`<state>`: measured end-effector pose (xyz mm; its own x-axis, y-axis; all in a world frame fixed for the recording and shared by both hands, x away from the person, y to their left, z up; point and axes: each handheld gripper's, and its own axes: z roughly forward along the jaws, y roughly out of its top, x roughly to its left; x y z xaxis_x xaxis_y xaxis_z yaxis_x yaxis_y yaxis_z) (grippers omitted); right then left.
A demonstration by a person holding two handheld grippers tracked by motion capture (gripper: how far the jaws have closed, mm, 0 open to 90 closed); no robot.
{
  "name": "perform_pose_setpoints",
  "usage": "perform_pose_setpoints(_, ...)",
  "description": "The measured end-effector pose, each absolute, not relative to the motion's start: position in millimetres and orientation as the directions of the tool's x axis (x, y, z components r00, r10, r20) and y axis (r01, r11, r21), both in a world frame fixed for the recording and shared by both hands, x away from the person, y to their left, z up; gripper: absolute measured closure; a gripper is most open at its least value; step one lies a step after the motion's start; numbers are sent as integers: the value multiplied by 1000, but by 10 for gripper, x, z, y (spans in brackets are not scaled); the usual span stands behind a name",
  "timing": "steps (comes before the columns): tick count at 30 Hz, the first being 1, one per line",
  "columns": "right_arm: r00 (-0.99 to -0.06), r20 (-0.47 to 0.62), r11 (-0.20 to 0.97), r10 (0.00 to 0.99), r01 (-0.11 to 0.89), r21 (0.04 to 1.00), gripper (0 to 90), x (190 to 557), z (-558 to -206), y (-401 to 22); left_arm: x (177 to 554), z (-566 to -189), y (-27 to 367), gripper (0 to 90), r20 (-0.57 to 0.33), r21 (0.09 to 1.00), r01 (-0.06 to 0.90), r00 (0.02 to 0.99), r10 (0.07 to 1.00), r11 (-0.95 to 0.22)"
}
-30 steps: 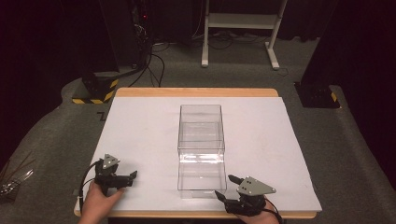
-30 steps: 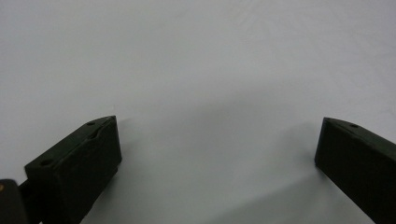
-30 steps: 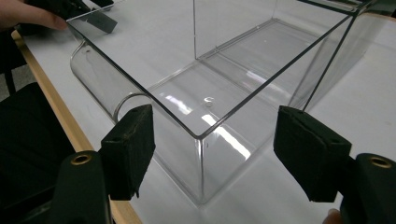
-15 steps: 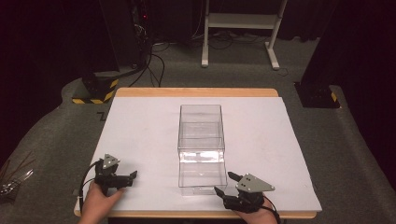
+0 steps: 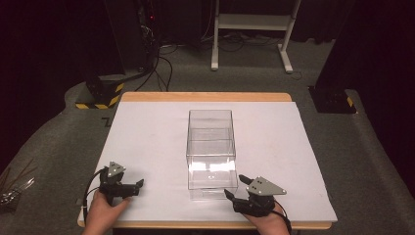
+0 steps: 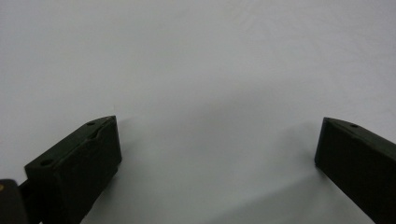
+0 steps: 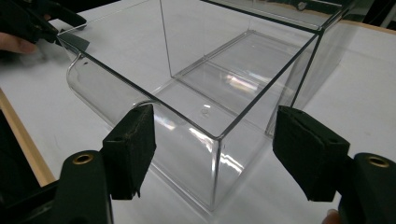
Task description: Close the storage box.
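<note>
A clear, open-topped plastic box (image 5: 210,147) stands empty in the middle of the white sheet (image 5: 147,142). My right gripper (image 5: 234,186) is open at the box's near right corner. In the right gripper view that corner (image 7: 217,140) sits between the two spread pads (image 7: 133,144), which do not touch it. My left gripper (image 5: 137,185) rests near the sheet's front left, well apart from the box. It is open over bare white paper (image 6: 210,56), with nothing between its fingertips (image 6: 93,149). The left hand with its gripper (image 7: 32,21) shows beyond the box.
The sheet covers a wooden table whose front edge (image 5: 195,225) lies just under my hands. Grey carpet surrounds it. On the floor behind are a black and yellow base (image 5: 100,93), cables and a white stand (image 5: 249,29). A crinkled clear wrapper (image 5: 12,188) lies far left.
My right gripper has crept forward and a little left, closer to the box's near corner. The left gripper and the box have stayed put.
</note>
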<state>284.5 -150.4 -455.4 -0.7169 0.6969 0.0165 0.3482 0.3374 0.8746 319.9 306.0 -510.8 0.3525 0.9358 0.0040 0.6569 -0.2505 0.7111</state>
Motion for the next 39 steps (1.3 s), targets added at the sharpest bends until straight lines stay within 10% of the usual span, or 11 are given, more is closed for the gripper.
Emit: perform_pose_setpoints(39, -642, -39, 327, 766, 337, 883, 265, 3233, -4576, -1329, 3200, -5107, 3061, 6, 5, 711, 656, 353, 935, -252)
